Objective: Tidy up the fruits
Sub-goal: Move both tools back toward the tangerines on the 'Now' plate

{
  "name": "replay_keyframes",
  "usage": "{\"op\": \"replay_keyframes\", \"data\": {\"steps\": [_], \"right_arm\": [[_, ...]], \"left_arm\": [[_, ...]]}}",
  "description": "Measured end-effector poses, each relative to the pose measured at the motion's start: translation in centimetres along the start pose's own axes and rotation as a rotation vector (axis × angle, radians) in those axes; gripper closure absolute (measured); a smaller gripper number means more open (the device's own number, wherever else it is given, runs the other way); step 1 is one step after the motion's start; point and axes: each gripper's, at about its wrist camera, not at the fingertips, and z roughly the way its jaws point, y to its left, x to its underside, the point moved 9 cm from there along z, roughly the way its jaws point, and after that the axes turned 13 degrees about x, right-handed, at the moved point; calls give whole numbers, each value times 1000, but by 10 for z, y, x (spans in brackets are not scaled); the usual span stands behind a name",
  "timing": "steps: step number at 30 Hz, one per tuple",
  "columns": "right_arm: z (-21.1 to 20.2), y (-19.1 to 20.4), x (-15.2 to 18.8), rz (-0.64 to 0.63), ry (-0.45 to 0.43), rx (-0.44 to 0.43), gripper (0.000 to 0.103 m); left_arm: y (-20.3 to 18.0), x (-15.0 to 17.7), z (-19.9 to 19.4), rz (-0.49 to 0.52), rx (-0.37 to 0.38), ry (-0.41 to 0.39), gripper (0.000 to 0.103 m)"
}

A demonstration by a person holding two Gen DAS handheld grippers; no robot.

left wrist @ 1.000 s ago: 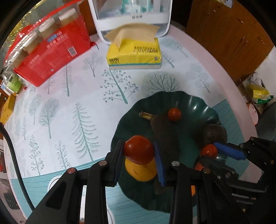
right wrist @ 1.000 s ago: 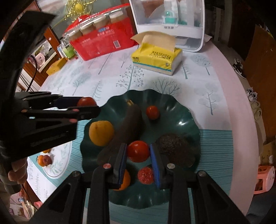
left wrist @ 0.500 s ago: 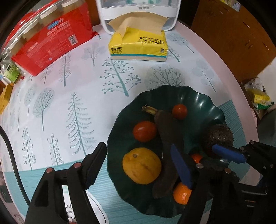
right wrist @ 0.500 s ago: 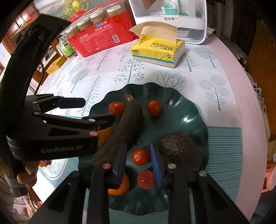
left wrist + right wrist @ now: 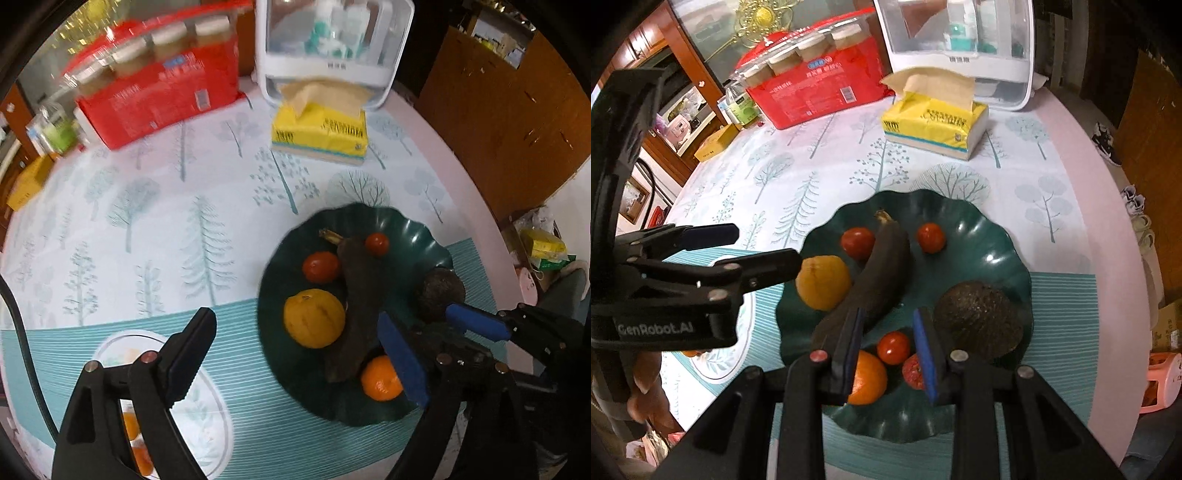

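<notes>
Here, the fruit lies on a dark green plate (image 5: 1008,236) on the tabletop (image 5: 812,166): a blackened banana (image 5: 882,273) runs across the middle, with one tomato (image 5: 857,242) to its left, a second tomato (image 5: 931,237) to its right, and a yellow-orange citrus (image 5: 823,282) near the plate's left rim; nearer the cameras sit a tangerine (image 5: 868,382), a small tomato (image 5: 894,347), a rough red fruit (image 5: 912,371) and an avocado (image 5: 979,321); the right claw (image 5: 888,314) points steeply down over these near fruits, its jaws drawn in close, and the small tomato shows in the slim gap with neither blue pad touching it, so nothing is held; the left claw (image 5: 293,319) hangs over the plate's left edge, its jaws opening wide with nothing gripped between them, the citrus merely lying beneath; under its left finger a white plate (image 5: 221,417) with orange fruit pieces (image 5: 129,424) rests just beside the green one; a hand (image 5: 642,391) shows at the edge behind that claw; farther back stand a yellow tissue box (image 5: 931,125), a red pack (image 5: 812,92) of cups and a white container (image 5: 960,55).
</notes>
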Motion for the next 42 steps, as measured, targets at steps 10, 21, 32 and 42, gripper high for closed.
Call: {"op": "replay_keyframes", "data": {"steps": [10, 21, 32, 42], "right_arm": [[-55, 26, 6, -21, -74, 40, 74], [-101, 84, 3, -14, -145, 65, 74], [-129, 169, -5, -37, -219, 56, 74], [-90, 231, 17, -36, -155, 42, 74]], "left_arm": [[9, 23, -72, 34, -15, -89, 12], [62, 42, -144, 9, -25, -146, 12], [141, 56, -202, 33, -113, -171, 12], [197, 83, -183, 74, -117, -90, 12]]}}
